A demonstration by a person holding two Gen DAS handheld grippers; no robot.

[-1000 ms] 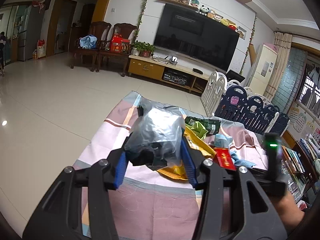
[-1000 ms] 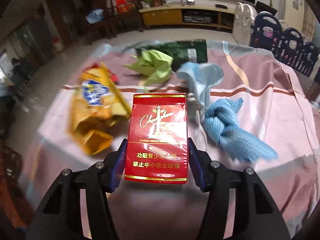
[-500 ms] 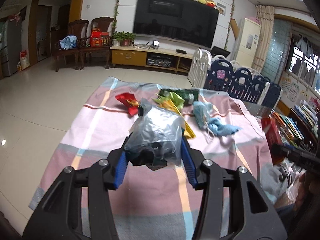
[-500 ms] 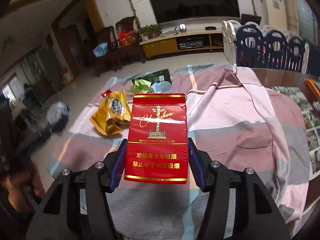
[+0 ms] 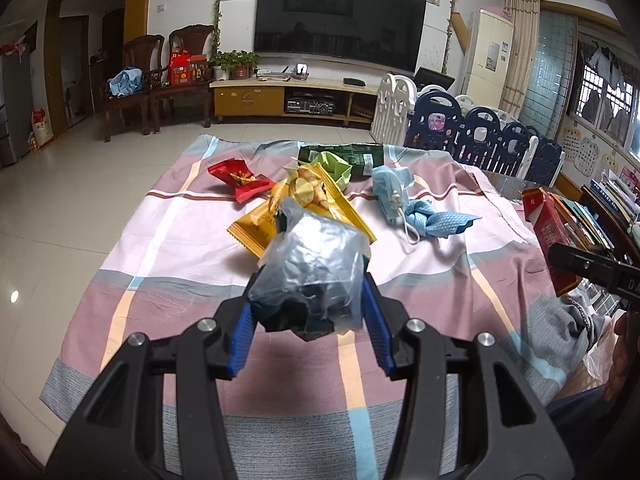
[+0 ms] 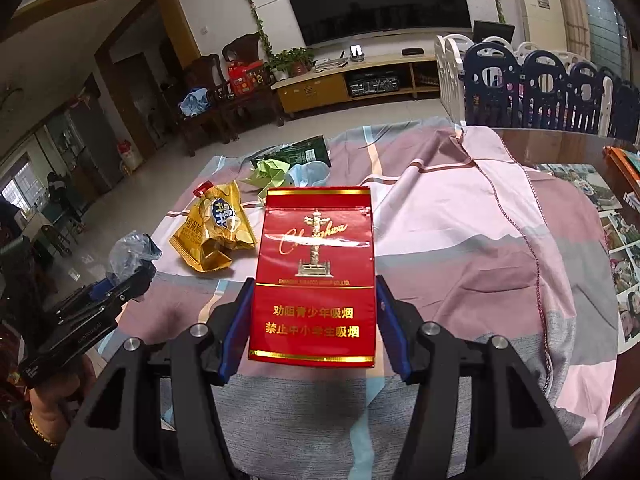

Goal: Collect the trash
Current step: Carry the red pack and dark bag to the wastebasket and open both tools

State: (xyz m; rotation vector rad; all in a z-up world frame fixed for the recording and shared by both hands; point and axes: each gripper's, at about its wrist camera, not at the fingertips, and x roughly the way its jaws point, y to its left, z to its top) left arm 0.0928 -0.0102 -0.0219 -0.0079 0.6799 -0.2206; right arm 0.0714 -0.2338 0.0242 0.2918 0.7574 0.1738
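My left gripper (image 5: 308, 316) is shut on a crumpled clear plastic bag (image 5: 312, 272) with something dark inside, held above the near part of the table; it also shows in the right wrist view (image 6: 132, 254). My right gripper (image 6: 312, 320) is shut on a red cigarette pack (image 6: 316, 276), held upright above the cloth; the pack also shows at the right of the left wrist view (image 5: 550, 236). On the checked cloth (image 5: 168, 240) lie a yellow snack bag (image 5: 304, 208), a red wrapper (image 5: 240, 178), green paper (image 5: 336, 166), a dark green packet (image 5: 352, 154), a blue face mask (image 5: 390, 188) and a blue rag (image 5: 436, 220).
A white and navy playpen fence (image 5: 472, 128) stands behind the table's far right. Books (image 5: 592, 216) are stacked at the right. Photos (image 6: 624, 248) lie on the bare tabletop at the right. A TV cabinet (image 5: 288, 98) and wooden chairs (image 5: 160, 80) stand across the tiled floor.
Both grippers have pulled back and up from the trash pile, each still holding its item. The right gripper has carried the cigarette pack away to the right.
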